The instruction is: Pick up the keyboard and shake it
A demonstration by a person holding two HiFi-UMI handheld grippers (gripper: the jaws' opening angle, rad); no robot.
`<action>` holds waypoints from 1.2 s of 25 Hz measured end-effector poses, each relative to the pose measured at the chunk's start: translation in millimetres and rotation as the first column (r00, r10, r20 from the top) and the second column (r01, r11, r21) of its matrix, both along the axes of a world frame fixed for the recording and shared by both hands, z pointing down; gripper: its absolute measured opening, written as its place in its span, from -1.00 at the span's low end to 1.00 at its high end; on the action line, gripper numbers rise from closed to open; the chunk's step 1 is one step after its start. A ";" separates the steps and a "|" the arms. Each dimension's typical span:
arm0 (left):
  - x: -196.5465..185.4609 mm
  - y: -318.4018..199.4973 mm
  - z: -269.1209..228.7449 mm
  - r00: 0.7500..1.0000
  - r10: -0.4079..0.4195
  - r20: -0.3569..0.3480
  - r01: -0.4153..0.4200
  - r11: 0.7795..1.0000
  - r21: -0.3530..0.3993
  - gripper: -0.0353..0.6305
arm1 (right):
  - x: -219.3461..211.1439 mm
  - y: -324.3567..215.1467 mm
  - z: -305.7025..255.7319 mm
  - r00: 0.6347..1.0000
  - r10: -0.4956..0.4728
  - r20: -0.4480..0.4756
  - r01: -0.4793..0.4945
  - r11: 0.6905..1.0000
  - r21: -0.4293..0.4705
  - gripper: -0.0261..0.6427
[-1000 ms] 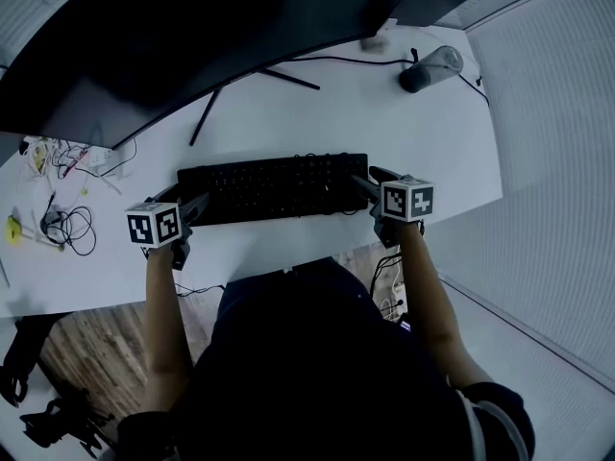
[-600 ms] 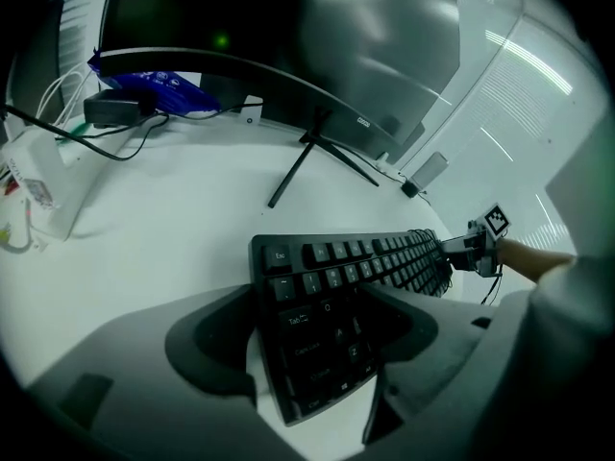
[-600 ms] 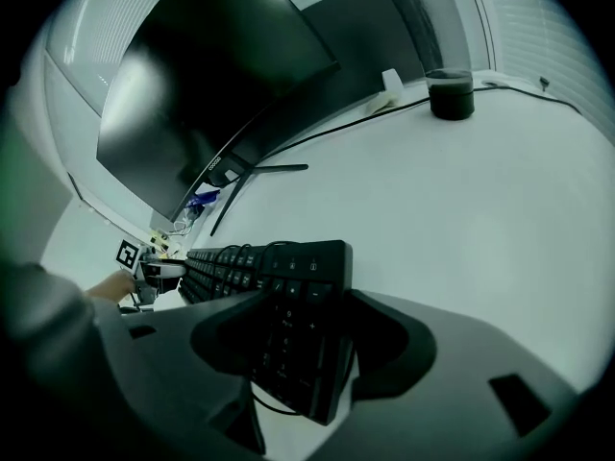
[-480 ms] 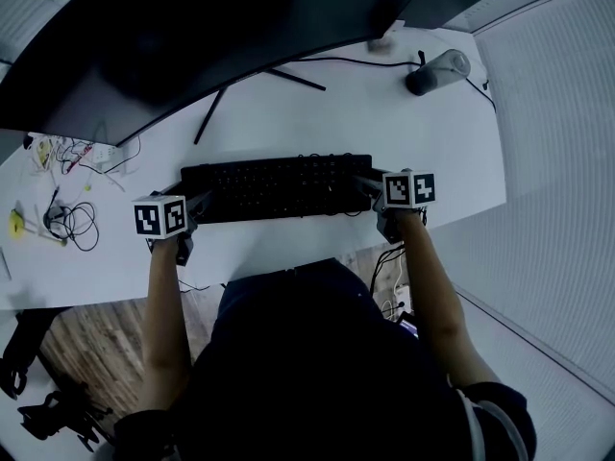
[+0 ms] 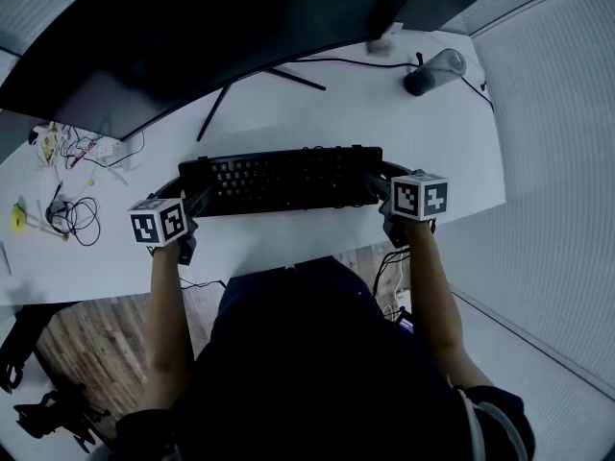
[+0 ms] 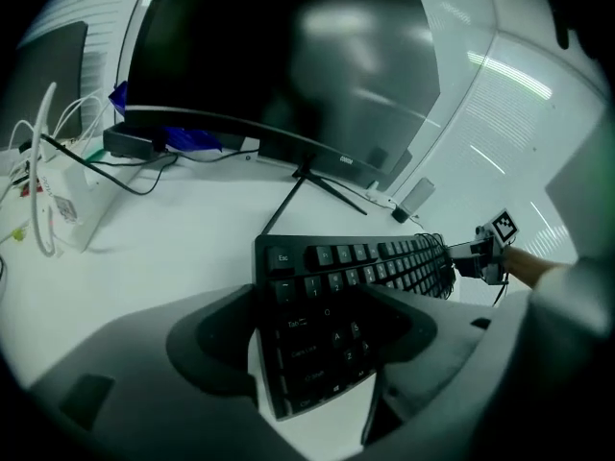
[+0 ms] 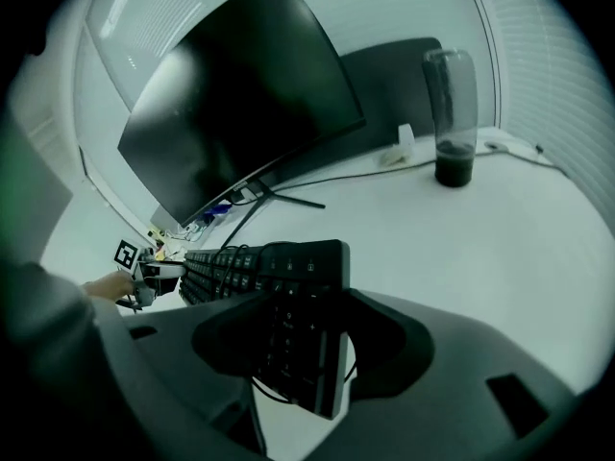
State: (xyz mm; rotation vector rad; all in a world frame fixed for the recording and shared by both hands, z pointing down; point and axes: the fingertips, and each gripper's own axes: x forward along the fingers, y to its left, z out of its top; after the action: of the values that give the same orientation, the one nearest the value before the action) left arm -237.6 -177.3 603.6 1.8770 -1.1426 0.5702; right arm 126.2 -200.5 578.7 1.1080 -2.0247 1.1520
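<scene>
A black keyboard (image 5: 288,179) hangs just above the white desk (image 5: 317,113), tilted so its keys face me. My left gripper (image 5: 195,203) is shut on the keyboard's left end, and its jaws clamp the edge near the Esc key (image 6: 282,257). At the other end my right gripper (image 5: 381,186) is shut on the keypad side. In the left gripper view the keyboard (image 6: 356,277) runs between the jaws of the left gripper (image 6: 307,339). The right gripper view shows the keyboard (image 7: 279,286) seen end-on, inside the right gripper (image 7: 303,344).
A large curved monitor (image 5: 192,36) stands behind the keyboard, its stand legs (image 5: 259,80) spread on the desk. At the far right corner is a dark bottle (image 5: 432,70). Loose cables (image 5: 67,217) lie at the left. The desk's front edge is just behind both grippers.
The keyboard has come up off the desk and tipped its key face toward me. Both grippers rose with it, and the right one shifted a little rightward.
</scene>
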 end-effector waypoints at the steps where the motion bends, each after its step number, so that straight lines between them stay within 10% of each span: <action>1: 0.1 -1.9 -6.6 1.000 -0.011 -0.015 0.011 0.999 0.033 0.11 | -0.6 -4.1 -14.5 1.000 -0.010 -0.016 0.010 0.999 0.050 -0.18; 7: 1.8 -13.0 -41.9 0.986 -0.073 -0.151 0.106 0.969 0.223 0.11 | -12.1 -24.1 -119.0 0.982 -0.069 -0.176 0.130 0.920 0.369 -0.18; 21: -4.6 -22.8 -82.9 0.931 -0.110 -0.347 0.262 0.865 0.428 0.11 | -55.8 -12.0 -248.9 0.908 -0.079 -0.412 0.386 0.542 0.746 -0.19; 30: 0.4 -21.9 -204.6 0.991 -0.129 0.035 0.074 0.747 0.661 0.10 | 3.4 -19.0 -205.0 0.998 -0.054 0.042 0.001 0.625 0.781 -0.18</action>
State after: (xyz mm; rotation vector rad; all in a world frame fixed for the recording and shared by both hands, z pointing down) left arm -237.2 -199.2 399.0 2.3739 -1.6412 0.1710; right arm 129.6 -219.5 373.7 1.4186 -2.6722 0.2087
